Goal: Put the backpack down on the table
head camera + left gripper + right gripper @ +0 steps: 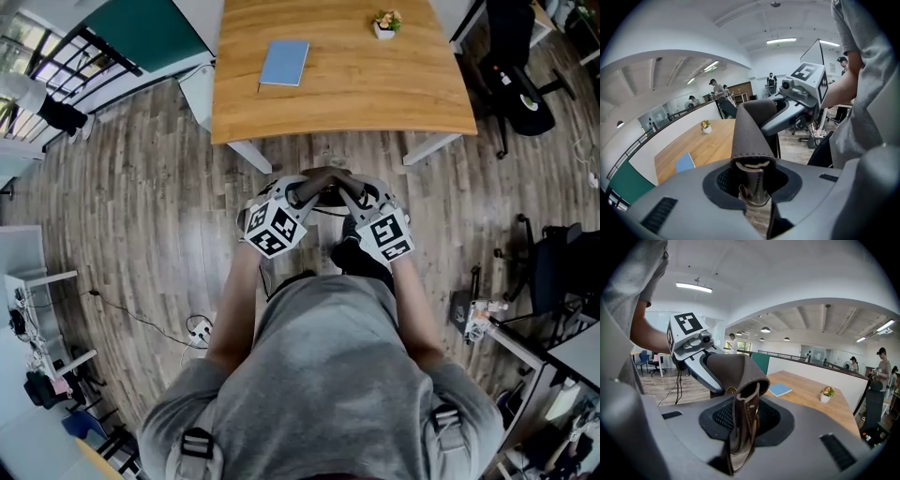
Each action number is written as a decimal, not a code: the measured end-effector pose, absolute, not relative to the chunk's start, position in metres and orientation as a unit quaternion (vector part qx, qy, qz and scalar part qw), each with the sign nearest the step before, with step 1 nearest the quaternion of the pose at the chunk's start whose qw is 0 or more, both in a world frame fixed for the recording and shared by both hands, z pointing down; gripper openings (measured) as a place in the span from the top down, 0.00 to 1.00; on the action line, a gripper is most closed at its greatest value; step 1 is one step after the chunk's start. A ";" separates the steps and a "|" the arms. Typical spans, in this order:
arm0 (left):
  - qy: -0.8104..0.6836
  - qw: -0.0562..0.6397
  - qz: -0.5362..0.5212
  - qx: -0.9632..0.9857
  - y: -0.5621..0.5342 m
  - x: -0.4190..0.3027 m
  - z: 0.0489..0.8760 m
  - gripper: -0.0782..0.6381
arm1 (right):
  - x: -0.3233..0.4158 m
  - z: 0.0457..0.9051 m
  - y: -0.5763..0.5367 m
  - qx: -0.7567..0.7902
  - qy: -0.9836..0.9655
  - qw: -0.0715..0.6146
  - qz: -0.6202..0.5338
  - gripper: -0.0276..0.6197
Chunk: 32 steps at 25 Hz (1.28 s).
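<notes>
The backpack (364, 257) is dark and hangs low between my two grippers, in front of the person's body. Its brown top handle (327, 176) arches between the jaws. My left gripper (304, 192) is shut on one end of that handle (751, 136). My right gripper (355, 195) is shut on the other end, where the brown strap (740, 380) stands pinched in its jaws. Each gripper shows in the other's view, close by. The wooden table (375, 89) lies just ahead of both grippers. Most of the bag is hidden beneath the grippers.
A blue notebook (283, 63) lies on the table's left part and a small potted plant (385, 23) stands at its far right. A black office chair (518, 82) is to the table's right. Cables and a power strip (198, 328) lie on the floor at the left.
</notes>
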<state>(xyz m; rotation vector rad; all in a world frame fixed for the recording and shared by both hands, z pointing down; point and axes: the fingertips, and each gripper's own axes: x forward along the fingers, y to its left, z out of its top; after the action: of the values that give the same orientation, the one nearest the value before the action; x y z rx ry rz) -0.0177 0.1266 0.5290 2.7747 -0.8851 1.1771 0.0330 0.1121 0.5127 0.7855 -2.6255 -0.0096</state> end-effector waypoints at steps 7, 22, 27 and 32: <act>-0.298 0.011 0.382 0.875 0.084 0.002 0.530 0.74 | 0.053 0.515 0.067 0.259 -0.945 0.199 0.001 0.83; -0.339 0.029 0.392 0.855 0.013 0.035 0.539 0.73 | 0.082 0.526 -0.009 0.208 -0.958 0.198 -0.001 0.83; -0.348 0.035 0.396 0.849 0.002 0.036 0.542 0.73 | 0.083 0.530 -0.021 0.196 -0.961 0.196 0.000 0.83; -0.355 0.038 0.397 0.845 -0.012 0.038 0.544 0.73 | 0.085 0.532 -0.035 0.191 -0.962 0.195 0.001 0.83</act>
<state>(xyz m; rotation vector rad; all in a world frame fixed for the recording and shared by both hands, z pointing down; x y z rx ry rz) 0.0377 -0.0119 0.5437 2.5934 -1.0895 1.2190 0.0852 -0.0348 0.5324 0.5359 -2.6971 0.0021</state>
